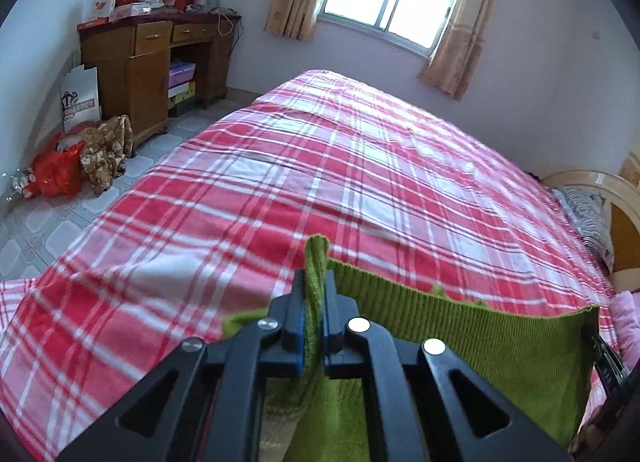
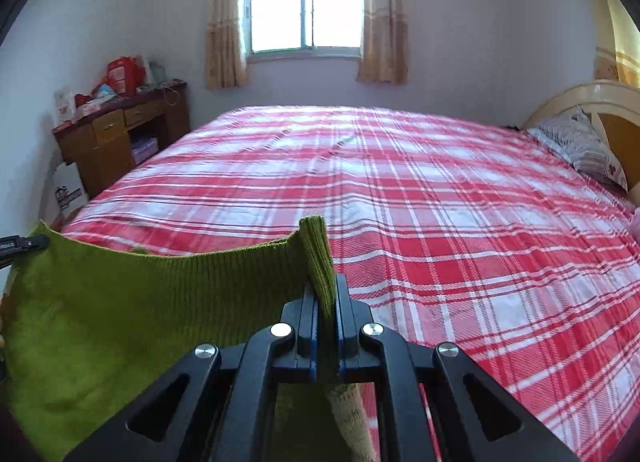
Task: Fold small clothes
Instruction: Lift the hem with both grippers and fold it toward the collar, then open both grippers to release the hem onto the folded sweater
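Green ribbed knit garment (image 1: pixel 460 326) hangs stretched in the air above a red-and-white plaid bedspread (image 1: pixel 320 166), its ribbed edge uppermost and its long axis running side to side between the left gripper (image 1: pixel 314 290) and right gripper (image 2: pixel 326 294), each clamped on a top corner. The thin bite on stretchy knit could likely slip free if pulled tauter.
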A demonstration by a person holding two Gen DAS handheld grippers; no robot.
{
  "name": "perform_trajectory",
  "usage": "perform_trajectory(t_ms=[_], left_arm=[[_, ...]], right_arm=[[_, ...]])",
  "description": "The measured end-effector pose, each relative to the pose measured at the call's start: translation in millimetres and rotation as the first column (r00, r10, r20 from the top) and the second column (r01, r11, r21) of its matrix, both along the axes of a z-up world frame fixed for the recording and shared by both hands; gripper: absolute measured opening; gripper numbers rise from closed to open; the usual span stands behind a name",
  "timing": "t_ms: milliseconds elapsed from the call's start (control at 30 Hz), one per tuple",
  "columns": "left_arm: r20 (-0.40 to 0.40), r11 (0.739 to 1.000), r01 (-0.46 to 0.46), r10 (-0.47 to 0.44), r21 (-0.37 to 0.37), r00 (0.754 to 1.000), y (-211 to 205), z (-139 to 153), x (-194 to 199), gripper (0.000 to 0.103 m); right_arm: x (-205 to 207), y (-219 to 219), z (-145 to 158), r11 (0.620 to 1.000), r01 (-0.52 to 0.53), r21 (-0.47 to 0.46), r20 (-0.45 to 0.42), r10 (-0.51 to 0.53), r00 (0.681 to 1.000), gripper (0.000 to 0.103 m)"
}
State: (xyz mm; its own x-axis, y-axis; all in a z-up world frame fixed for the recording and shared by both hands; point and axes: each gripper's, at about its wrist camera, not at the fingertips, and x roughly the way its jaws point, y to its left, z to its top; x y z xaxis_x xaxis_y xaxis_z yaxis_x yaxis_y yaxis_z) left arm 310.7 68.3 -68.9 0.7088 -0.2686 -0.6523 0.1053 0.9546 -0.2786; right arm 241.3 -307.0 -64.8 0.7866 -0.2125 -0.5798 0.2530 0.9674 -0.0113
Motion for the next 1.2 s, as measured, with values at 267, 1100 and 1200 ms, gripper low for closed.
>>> perform_trajectory(t_ms=[267, 1100, 1200], left_arm=[[-0.059, 0.999, -0.034, 0.035, 0.026, 0.998, -14, -27, 32, 0.006], [0.056, 0.98, 0.021, -0.032, 0.198, 0.998, 1, 2, -139, 0.085], [0.064, 0.979, 0.022, -0.035, 0.2, 0.997, -3, -9, -163, 0.085]], right_arm=[[36, -25, -34, 0.997, 0.046, 0.066, -0.089, -0.04, 0.995, 0.006], [-112, 21, -1, 0.982, -0.079, 0.17, 0.025, 0.076, 0.997, 0.026], [-134, 60, -15, 0.983, -0.157, 0.095, -0.021, 0.16, 0.987, 0.026]])
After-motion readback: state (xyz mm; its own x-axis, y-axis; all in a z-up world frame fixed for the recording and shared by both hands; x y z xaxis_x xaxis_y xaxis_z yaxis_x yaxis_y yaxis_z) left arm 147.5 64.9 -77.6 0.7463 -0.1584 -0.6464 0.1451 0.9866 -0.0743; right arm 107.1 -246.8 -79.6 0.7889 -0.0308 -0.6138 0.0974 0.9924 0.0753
